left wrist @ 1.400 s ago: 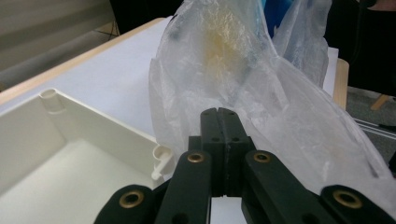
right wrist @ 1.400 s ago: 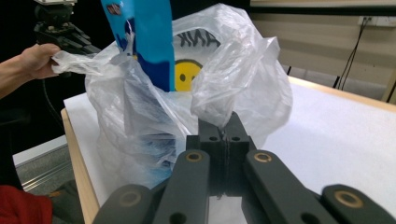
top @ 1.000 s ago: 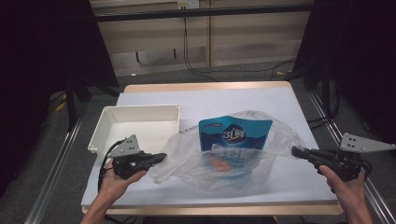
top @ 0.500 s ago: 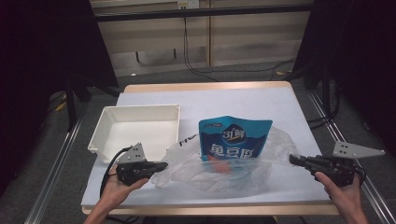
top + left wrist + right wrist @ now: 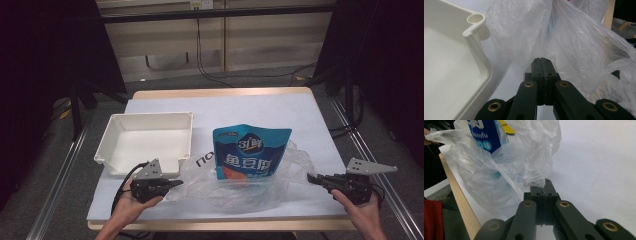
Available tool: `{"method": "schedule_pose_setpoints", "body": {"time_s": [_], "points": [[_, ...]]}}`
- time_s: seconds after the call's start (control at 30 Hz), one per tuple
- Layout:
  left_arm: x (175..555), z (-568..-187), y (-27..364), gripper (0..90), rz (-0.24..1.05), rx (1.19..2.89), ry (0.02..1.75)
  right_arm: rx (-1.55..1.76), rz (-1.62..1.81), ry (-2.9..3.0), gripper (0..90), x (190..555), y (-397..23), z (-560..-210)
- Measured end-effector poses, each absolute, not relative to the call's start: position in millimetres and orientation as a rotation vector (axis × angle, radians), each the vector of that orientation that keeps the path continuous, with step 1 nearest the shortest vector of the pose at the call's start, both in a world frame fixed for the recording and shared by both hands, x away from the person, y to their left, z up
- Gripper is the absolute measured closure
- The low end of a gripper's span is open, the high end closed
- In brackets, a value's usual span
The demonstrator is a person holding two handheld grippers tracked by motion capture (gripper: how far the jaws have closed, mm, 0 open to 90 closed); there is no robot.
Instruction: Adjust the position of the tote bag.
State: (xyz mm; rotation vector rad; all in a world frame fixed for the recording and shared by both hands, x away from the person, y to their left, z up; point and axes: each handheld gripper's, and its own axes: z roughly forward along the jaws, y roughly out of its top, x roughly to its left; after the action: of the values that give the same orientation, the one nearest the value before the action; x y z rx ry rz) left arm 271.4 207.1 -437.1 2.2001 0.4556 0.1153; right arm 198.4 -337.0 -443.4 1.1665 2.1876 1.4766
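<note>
A clear plastic bag point(image 5: 250, 187) is shown spread low on the white counter point(image 5: 260, 107), with a blue snack pouch point(image 5: 251, 152) standing upright inside it, its printed face turned toward the person's side. The bag is held at both ends: the left gripper point(image 5: 176, 184) is clenched on the bag's left edge, seen in the left gripper view as black jaws pressed together with film gathered at their tips point(image 5: 541, 60), and the right gripper point(image 5: 311, 178) is clenched on the right edge, where a crumpled fold of film is pinched between the closed jaws point(image 5: 543, 186). A white tray point(image 5: 145, 140) is placed just beside the bag on its left, its rounded corner visible near the left gripper point(image 5: 475, 20); the tray appears empty. The step in hand is judged to be the opening or peeling down of the bag around the pouch, with both edges drawn outward and low toward the counter so that the pouch is left exposed. For the next move, steady outward tension on both edges would be called for, so that the film is slid clear of the pouch's base without tipping it; whether the pouch is then meant for the tray cannot be told.
</note>
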Motion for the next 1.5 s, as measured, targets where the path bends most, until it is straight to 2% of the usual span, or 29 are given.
{"method": "schedule_pose_setpoints", "body": {"time_s": [0.6,0.8,0.97,1.1,1.43,1.5], "points": [[265,-471,199,90.0,0.061,2.368,0.449,1.244,1.315,2.279,90.0,203,-336,-475],[269,-474,201,90.0,0.042,2.337,0.472,1.239,1.177,2.35,90.0,206,-333,-483],[267,-472,202,90.0,0.033,2.32,0.467,1.24,1.192,2.356,88.8,206,-332,-486],[264,-463,207,88.3,0.04,2.269,0.473,1.222,1.261,2.301,76.2,202,-333,-477],[259,-438,225,68.3,0.104,2.11,0.517,1.157,1.392,2.175,45.1,185,-329,-446],[260,-435,226,63.1,0.114,2.108,0.517,1.151,1.394,2.165,43.2,183,-329,-443]]}}
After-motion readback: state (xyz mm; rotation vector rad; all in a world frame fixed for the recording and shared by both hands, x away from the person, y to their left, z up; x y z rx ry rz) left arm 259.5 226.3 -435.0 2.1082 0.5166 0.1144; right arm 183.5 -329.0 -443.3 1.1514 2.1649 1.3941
